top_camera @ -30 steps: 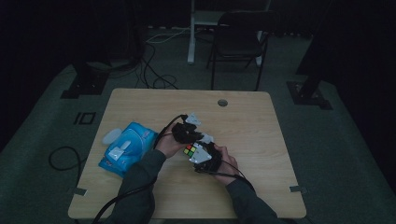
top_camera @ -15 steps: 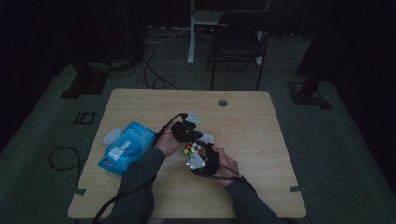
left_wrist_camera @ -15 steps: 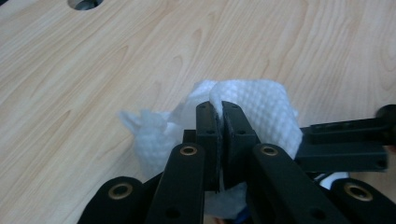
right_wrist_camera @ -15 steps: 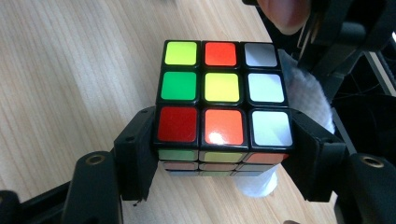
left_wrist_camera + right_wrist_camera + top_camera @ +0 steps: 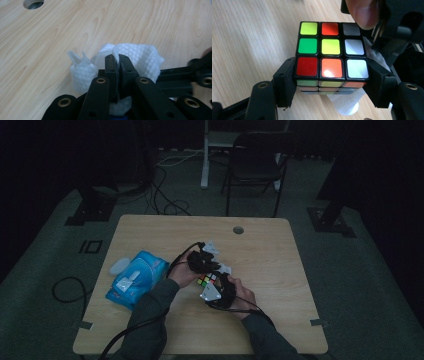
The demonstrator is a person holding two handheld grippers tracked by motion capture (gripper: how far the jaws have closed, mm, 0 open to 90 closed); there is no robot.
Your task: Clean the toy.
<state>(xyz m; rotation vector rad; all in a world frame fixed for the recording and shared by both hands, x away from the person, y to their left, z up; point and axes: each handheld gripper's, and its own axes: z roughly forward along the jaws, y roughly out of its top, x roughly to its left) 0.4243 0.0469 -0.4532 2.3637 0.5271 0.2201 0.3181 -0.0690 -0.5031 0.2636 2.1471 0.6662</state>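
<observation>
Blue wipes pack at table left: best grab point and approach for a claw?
My call: take the wipes pack across its narrow width near the middle, coming straight down. It lies flat on the table with its long axis slanted, so the long side edges sit exposed. Avoid the white flap on top, and the small white object at its upper-left corner.

Overhead forward-down, two close tool cameras

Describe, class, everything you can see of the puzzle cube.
The puzzle cube is black plastic with glossy stickers in a three-by-three grid; the face shown mixes yellow-green, red, orange, green, yellow and white. The right gripper clamps its near layer on both sides, above the wooden table. A white wipe sits behind and below it. A fingertip overlaps its far corner.
</observation>
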